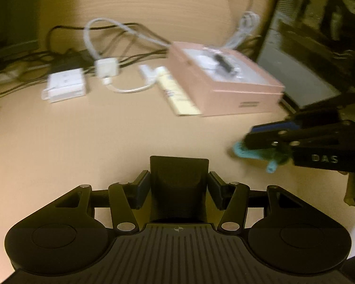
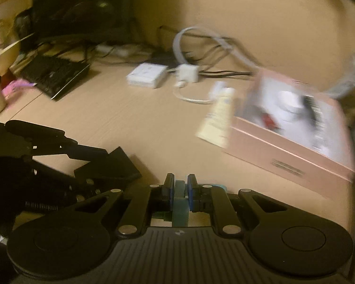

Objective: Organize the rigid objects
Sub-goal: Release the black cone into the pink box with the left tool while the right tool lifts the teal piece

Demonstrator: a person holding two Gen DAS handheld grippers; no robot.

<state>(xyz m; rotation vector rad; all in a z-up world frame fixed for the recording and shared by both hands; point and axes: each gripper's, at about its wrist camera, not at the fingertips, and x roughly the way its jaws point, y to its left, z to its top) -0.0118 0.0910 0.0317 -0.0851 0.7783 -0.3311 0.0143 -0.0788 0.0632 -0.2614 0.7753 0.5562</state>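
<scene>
My left gripper (image 1: 179, 190) is shut on a black box-shaped object (image 1: 179, 177) and holds it over the wooden desk (image 1: 82, 142). It also shows in the right wrist view (image 2: 111, 165), at the left. My right gripper (image 2: 179, 189) is shut on a teal plastic piece (image 2: 180, 203). In the left wrist view it (image 1: 250, 142) stands at the right, with the teal piece (image 1: 246, 152) low over the desk. A pink box (image 1: 224, 80) with a white top lies at the back right, and a cream tube (image 1: 177, 92) lies against its left side.
White adapters (image 1: 66, 84) and a tangle of black and white cables (image 1: 106, 37) lie at the back. A dark monitor (image 1: 314, 47) stands at the right. In the right wrist view a black keyboard (image 2: 54, 75) lies at the back left.
</scene>
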